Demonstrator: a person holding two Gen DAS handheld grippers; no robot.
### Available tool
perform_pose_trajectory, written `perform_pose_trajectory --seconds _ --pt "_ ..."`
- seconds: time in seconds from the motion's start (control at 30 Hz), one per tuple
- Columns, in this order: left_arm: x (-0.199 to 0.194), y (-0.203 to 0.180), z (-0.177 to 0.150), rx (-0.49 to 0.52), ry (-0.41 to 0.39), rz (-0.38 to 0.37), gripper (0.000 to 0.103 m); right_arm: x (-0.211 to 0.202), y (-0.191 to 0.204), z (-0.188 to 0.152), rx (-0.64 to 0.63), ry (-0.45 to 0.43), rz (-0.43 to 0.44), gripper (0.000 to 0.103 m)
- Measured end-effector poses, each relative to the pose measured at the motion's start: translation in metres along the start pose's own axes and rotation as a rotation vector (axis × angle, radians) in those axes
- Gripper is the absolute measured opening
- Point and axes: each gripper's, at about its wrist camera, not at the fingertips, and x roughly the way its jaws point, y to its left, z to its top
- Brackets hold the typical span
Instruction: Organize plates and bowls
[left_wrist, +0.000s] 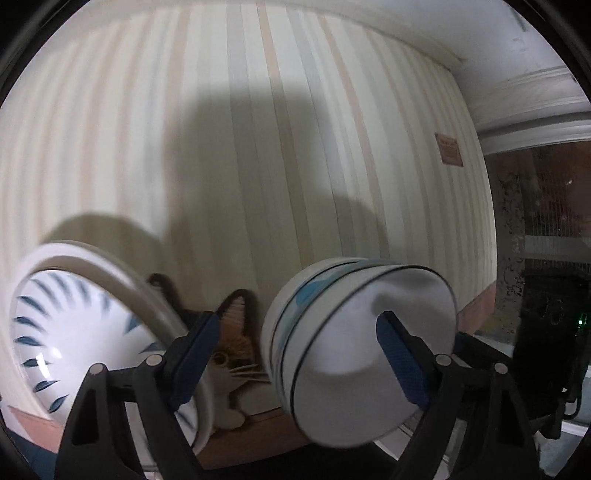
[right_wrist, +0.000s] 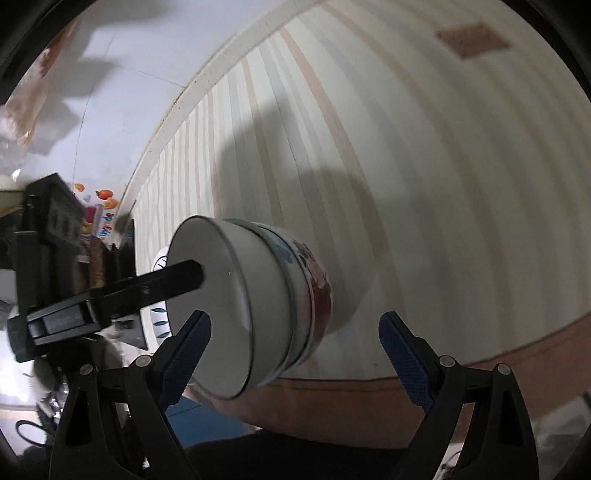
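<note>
Striped wall (left_wrist: 258, 147), blurred stacked bowls (left_wrist: 362, 332), half-hidden plate (left_wrist: 74, 332)

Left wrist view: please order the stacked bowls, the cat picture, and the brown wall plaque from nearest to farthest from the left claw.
1. Stacked bowls, lying sideways at the right finger of the left claw.
2. Cat picture, low in the middle, behind the bowls.
3. Brown wall plaque, high on the striped wall, upper right.
</note>
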Motion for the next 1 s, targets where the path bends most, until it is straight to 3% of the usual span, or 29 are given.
perform_pose_trajectory --seconds 0.1,0.17,0.23,0.27,0.3,0.33,0.73,1.0 --pt "0.015 0.003 0.002 -0.006 0.042 -0.033 0.084 0.019 -0.007 0.004 0.02 0.036 0.038 0.094" --pt "0.024 0.006 0.001 -0.018 0.065 -0.074 0.072 0.032 -0.011 0.006 0.03 0.061 0.056 0.09" --pt "0.027 0.009 -0.001 -0.041 0.07 -0.128 0.06 0.042 -0.013 0.007 0.035 0.077 0.065 0.075" --pt "0.026 0.009 -0.001 -0.041 0.066 -0.13 0.06 0.046 -0.013 0.007 0.034 0.082 0.077 0.071" --pt "0.026 0.008 -0.001 -0.036 0.063 -0.129 0.059 0.049 -0.013 0.007 0.035 0.083 0.084 0.06" --pt "0.025 0.008 -0.002 -0.032 0.056 -0.129 0.059 0.051 -0.013 0.008 0.037 0.077 0.078 0.058" --pt "0.003 0.022 -0.009 -0.057 -0.021 -0.135 0.059 0.059 0.011 0.015 -0.055 0.016 0.055 0.057" --pt "-0.037 0.027 -0.014 -0.067 -0.05 -0.111 0.059 0.05 0.039 0.015 -0.082 0.035 0.076 0.057"
